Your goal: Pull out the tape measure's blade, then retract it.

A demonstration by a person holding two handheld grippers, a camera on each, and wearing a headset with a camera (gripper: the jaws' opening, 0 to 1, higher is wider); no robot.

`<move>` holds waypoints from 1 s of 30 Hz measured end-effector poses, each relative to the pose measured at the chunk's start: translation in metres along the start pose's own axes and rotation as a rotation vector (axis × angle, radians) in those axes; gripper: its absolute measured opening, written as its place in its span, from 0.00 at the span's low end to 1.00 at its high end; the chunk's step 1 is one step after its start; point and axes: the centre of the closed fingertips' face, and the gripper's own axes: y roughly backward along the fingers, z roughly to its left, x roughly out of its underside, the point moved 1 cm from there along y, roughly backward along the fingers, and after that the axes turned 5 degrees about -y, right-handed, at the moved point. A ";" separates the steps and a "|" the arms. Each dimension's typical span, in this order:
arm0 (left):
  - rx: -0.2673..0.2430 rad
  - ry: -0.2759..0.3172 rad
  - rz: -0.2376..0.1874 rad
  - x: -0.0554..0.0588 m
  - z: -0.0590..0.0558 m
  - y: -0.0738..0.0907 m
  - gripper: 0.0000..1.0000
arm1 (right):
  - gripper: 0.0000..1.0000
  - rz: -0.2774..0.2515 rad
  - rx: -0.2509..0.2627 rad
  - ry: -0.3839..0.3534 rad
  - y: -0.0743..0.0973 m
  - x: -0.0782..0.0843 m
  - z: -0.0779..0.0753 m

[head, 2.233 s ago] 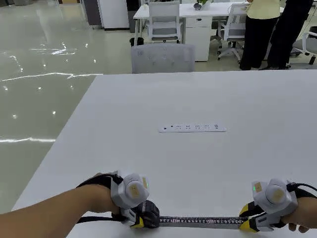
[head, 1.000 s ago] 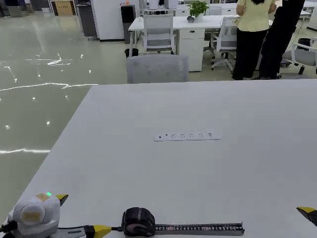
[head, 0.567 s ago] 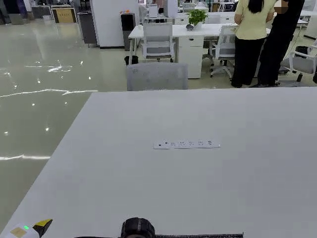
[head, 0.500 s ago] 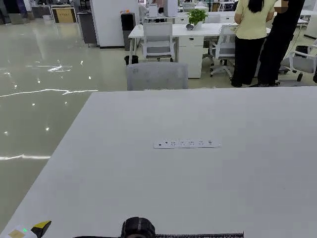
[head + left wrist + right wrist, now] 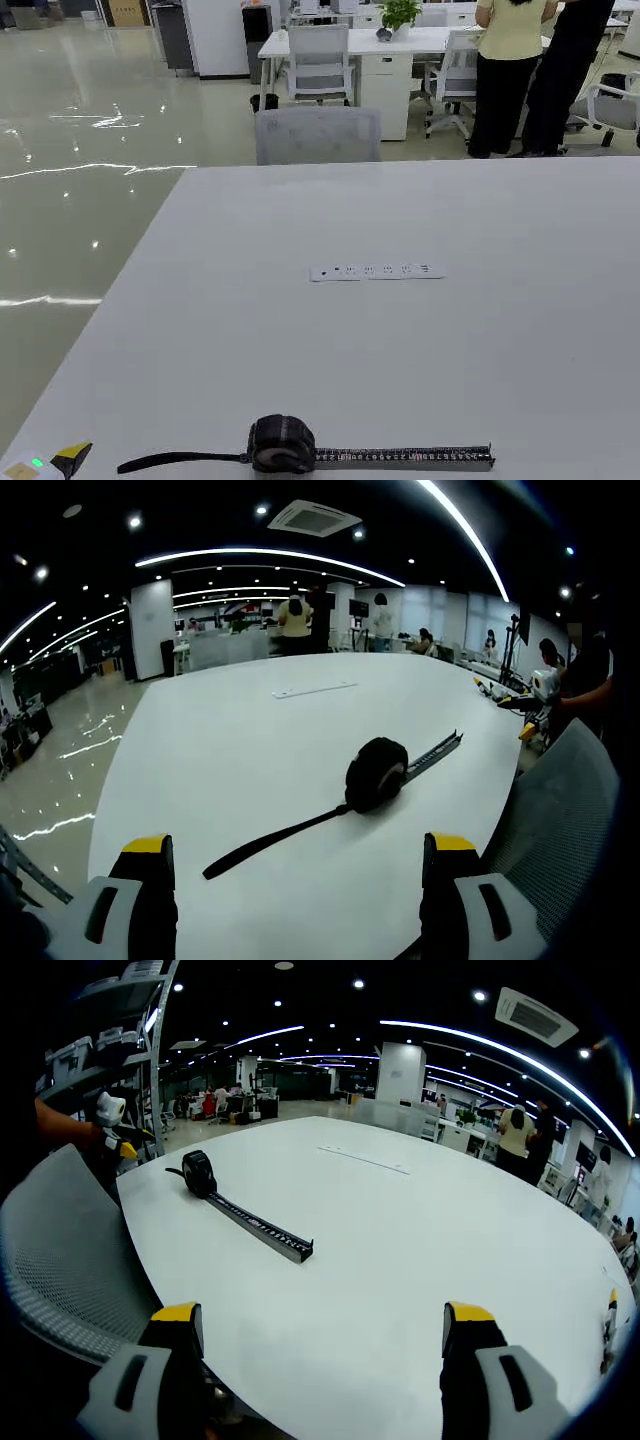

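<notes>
Both of your tongs have let go since the earlier picture, when one held the tape measure's case and the other held the end of its blade. Now the left gripper (image 5: 300,844) and the right gripper (image 5: 324,1312) are pulled back off the edge. Each has its jaws spread wide with nothing between them.

The big white table (image 5: 400,340) takes up most of the head view. Past its far edge there is a grey chair (image 5: 318,135), and two people (image 5: 510,70) stand by some desks at the back. Each gripper view shows a grey mesh chair back (image 5: 560,820) close by, at the table's near edge.

The tape measure (image 5: 281,444) lies on the table near the edge closest to you, well apart from both tongs. Its case is round and black. The blade (image 5: 400,459) is out and lies flat on the table, pointing to your right. It looks grey with small marks along it. The right gripper view shows the blade's end, which looks bent up a little. A thin black strap (image 5: 180,462) trails from the other side of the case, toward your left gripper. The left gripper view shows the strap lying in a soft curve.

A small white power strip (image 5: 375,271) sits flat in the middle of the table, far from the tape measure.
</notes>
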 end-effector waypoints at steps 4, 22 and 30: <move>0.004 0.001 -0.004 -0.002 -0.003 -0.001 1.00 | 1.00 -0.001 0.003 0.002 0.000 -0.002 -0.002; 0.018 -0.006 0.000 -0.005 -0.010 -0.002 1.00 | 1.00 0.007 -0.002 0.007 0.005 -0.001 0.000; 0.013 -0.008 -0.001 -0.009 -0.010 -0.001 1.00 | 1.00 0.000 -0.001 0.012 0.006 -0.005 0.000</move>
